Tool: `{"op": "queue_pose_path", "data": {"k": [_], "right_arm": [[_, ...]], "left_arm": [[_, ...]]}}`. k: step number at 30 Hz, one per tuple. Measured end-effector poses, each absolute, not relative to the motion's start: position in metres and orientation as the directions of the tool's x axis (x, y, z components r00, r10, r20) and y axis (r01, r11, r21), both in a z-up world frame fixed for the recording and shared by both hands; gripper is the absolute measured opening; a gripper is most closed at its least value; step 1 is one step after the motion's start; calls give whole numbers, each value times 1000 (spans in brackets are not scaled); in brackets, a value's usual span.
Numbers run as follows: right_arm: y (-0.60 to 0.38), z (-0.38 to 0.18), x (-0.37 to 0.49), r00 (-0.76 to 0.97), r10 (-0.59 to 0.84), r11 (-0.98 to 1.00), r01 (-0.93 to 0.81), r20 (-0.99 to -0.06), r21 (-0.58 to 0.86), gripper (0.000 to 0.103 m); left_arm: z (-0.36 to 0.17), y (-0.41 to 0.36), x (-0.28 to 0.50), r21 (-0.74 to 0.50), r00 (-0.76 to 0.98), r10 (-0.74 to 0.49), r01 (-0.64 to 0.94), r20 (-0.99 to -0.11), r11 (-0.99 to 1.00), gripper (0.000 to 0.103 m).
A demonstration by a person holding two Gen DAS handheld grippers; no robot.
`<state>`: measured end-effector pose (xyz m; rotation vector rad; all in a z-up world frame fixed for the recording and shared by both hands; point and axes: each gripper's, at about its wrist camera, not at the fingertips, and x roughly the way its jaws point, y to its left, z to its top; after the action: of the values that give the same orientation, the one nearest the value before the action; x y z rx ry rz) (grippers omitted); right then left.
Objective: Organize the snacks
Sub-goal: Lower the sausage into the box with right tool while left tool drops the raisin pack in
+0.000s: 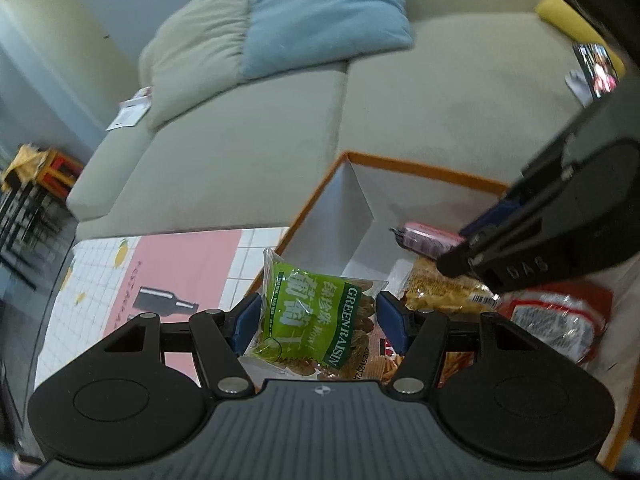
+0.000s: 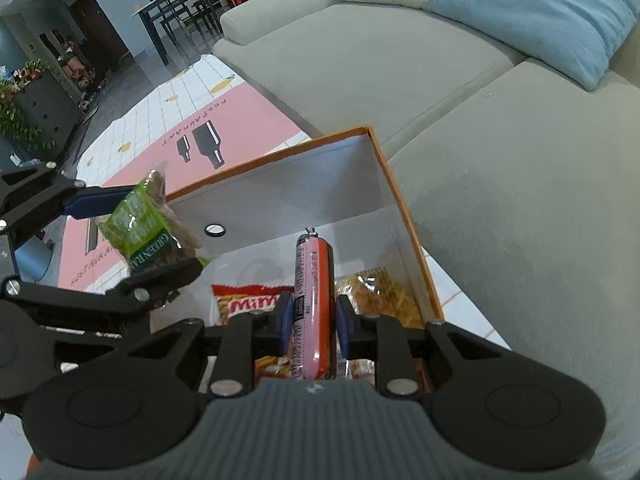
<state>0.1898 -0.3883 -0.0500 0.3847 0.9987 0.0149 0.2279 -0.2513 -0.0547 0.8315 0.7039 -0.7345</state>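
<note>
- Box (image 2: 280, 184): orange-rimmed, white inside, open-topped, sitting on the patterned cloth on the worktop (image 2: 224, 120), sofa just behind it. This is where I judge the snacks go.
- Already lying in the box: red packet (image 2: 248, 302), yellow crinkly packet (image 2: 380, 292), and another red-and-white packet (image 1: 560, 316) seen from the left wrist view. So part of the sorting looks done.
- Sausage stick (image 2: 314, 300): pink, long, held lengthwise in my right gripper (image 2: 312, 320); fingers closed in on it from both sides, over the box interior, above the packets. Not set down yet.
- Green raisin bag (image 1: 320, 320): in my left gripper (image 1: 316, 320), fingers pinching its two edges, bag stands upright between them. It hangs at the box's near-left wall, roughly above the rim; can't tell whether it's fully inside the outline.
- Left to do, as I judge: lower and let go of both items into the box.
- No other loose snacks visible on the cloth in either view, so these two may be the last; areas behind the grippers are hidden, can't confirm.
- Sofa (image 2: 440, 100) with blue cushion (image 2: 540, 12) isn't involved.
</note>
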Motion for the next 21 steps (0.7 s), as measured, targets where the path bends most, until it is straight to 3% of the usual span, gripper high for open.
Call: {"op": "queue_pose_path", "data": {"k": [11,21], "right_arm": [[-385,-70,223,524,220,931,138,-823,337,20],[-375,-93,237,471,213,939,143,-856,312,20]], "left_arm": [[-89,-260,259,326,462,-224,827,-858,458,73],[-99,-251,269,283,421,-189,820,-887,498,83]]}}
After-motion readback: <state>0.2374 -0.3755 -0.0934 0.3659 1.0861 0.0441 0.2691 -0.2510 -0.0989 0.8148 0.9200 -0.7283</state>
